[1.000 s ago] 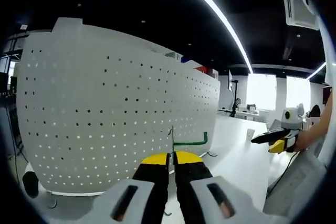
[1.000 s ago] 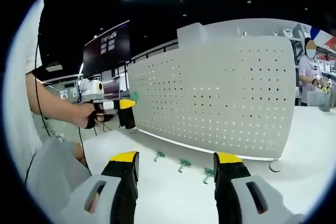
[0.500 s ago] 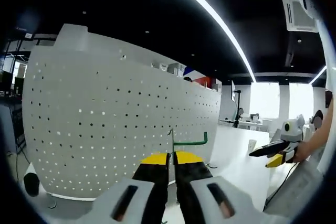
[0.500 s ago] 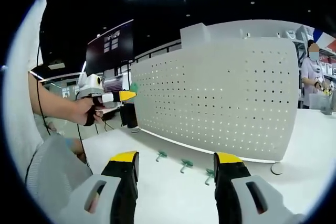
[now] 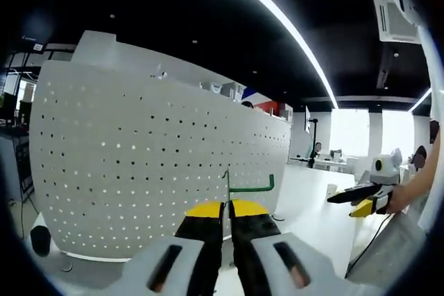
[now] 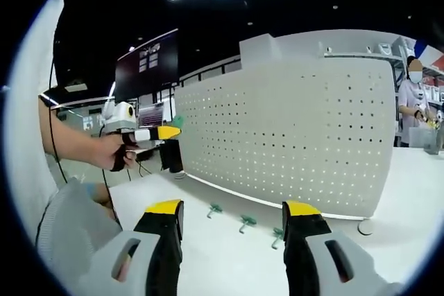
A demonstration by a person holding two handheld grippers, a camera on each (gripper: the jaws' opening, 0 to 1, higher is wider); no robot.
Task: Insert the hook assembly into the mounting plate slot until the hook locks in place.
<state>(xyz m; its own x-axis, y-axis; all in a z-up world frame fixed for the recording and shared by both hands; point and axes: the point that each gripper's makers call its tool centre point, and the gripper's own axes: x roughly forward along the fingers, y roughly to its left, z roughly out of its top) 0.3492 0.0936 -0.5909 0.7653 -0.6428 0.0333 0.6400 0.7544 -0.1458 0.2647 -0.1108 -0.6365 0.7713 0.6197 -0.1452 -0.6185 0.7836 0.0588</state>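
Note:
My left gripper (image 5: 227, 206) is shut on a green hook (image 5: 251, 186), whose metal stem stands up between the yellow-tipped jaws and whose green arm points right. Just beyond it stands the white perforated mounting plate (image 5: 139, 164), upright on the table. In the right gripper view my right gripper (image 6: 234, 214) is open with nothing between its jaws, facing the same plate (image 6: 298, 143). That view also has the left gripper (image 6: 170, 132), held in a person's hand at the left, with the green hook (image 6: 177, 122) at its tip near the plate's left edge.
Three loose green hooks (image 6: 245, 223) lie on the white table (image 6: 222, 254) in front of the plate. A person (image 6: 415, 95) stands at the far right behind the plate. The right gripper (image 5: 361, 192) and an arm hang at the right of the left gripper view.
Both views have shifted a little as the hands moved. The left gripper with the hook stays near the plate's edge; the plate sits slightly lower in the left gripper view.

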